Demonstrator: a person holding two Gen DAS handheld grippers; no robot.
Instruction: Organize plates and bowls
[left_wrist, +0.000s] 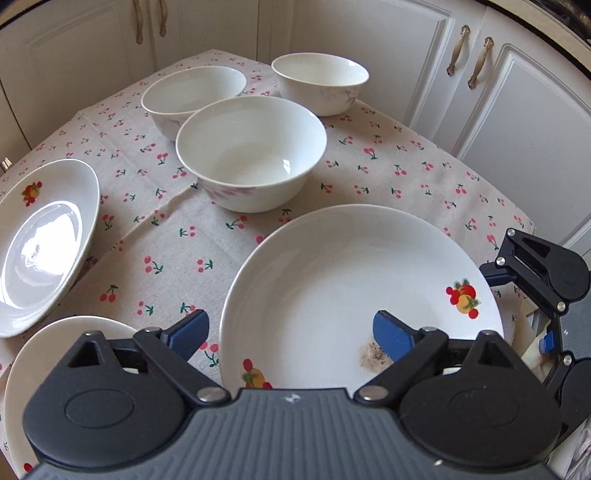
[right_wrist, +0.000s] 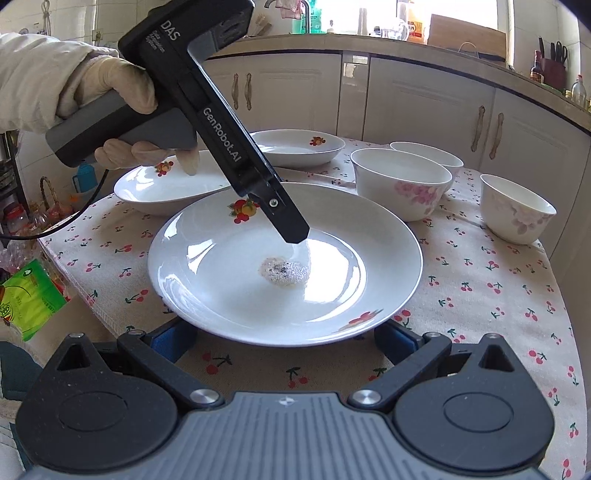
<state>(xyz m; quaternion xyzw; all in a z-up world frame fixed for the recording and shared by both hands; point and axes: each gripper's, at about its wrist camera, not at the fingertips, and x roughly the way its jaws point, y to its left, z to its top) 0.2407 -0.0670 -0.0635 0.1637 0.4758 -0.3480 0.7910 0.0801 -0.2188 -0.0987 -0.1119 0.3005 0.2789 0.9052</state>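
A large white plate (left_wrist: 351, 280) (right_wrist: 258, 258) with fruit prints and a food stain (left_wrist: 373, 356) (right_wrist: 284, 271) lies on the cherry-print cloth. My left gripper (left_wrist: 291, 334) (right_wrist: 295, 232) points steeply down over it, open. Its jaws straddle the plate's rim, one pad over the plate and one outside, and neither pad touches it. My right gripper (right_wrist: 284, 341) (left_wrist: 517, 306) stands open at the plate's opposite edge, its blue pads partly hidden under the rim. Two more fruit-print plates (left_wrist: 44, 243) (left_wrist: 55, 350) lie to the left. Three white bowls (left_wrist: 251, 151) (left_wrist: 192, 92) (left_wrist: 319, 81) stand behind.
A gloved hand (right_wrist: 110, 85) holds the left gripper, with a black cable (right_wrist: 55, 229) trailing off the table. Cream cabinet doors (left_wrist: 517, 129) close in behind the table. A green packet (right_wrist: 26, 299) lies below the table's left edge (right_wrist: 92, 295).
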